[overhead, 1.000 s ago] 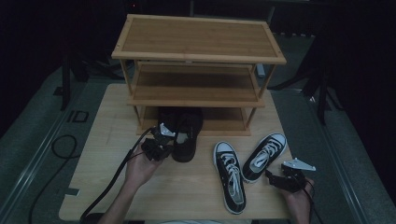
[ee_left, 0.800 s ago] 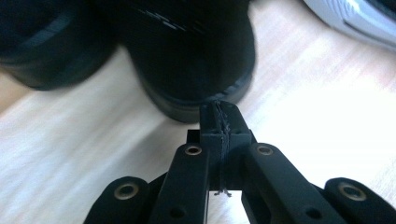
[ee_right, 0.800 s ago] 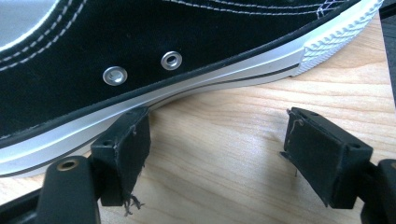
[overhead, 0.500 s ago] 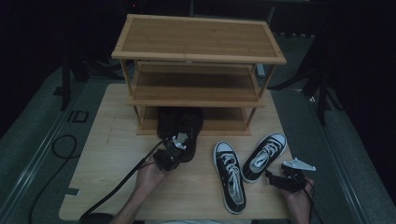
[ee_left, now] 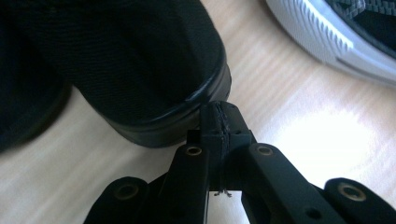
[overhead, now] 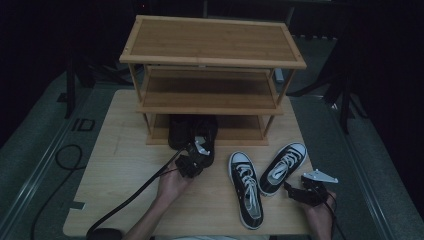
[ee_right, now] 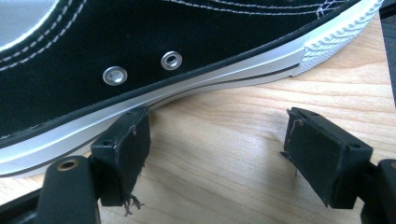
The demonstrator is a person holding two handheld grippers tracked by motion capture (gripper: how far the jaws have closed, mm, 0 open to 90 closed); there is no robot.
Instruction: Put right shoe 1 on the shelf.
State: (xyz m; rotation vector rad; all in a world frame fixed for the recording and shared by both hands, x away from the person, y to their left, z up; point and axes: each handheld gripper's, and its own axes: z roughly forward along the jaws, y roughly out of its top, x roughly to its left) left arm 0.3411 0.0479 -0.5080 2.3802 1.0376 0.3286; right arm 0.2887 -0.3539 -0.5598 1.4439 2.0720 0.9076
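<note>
A pair of black shoes stands on the table at the front of the wooden shoe rack, toes under its bottom shelf. My left gripper is at the near end of the right black shoe. In the left gripper view the left gripper is shut with nothing between the jaws, tips against the rim of the black shoe. Two black-and-white sneakers lie to the right. My right gripper sits just right of them. The right gripper is open and empty, its left pad beside the sneaker's white sole.
The rack has three wooden shelves and fills the far half of the table. A black cable trails from the left gripper to the table's near edge. Another cable lies on the floor at the left. A white sneaker sole lies close to the left gripper.
My left gripper has slid to the right and toward the near edge, sinking to the heel end of the black shoes. The right gripper and the sneakers have not moved.
</note>
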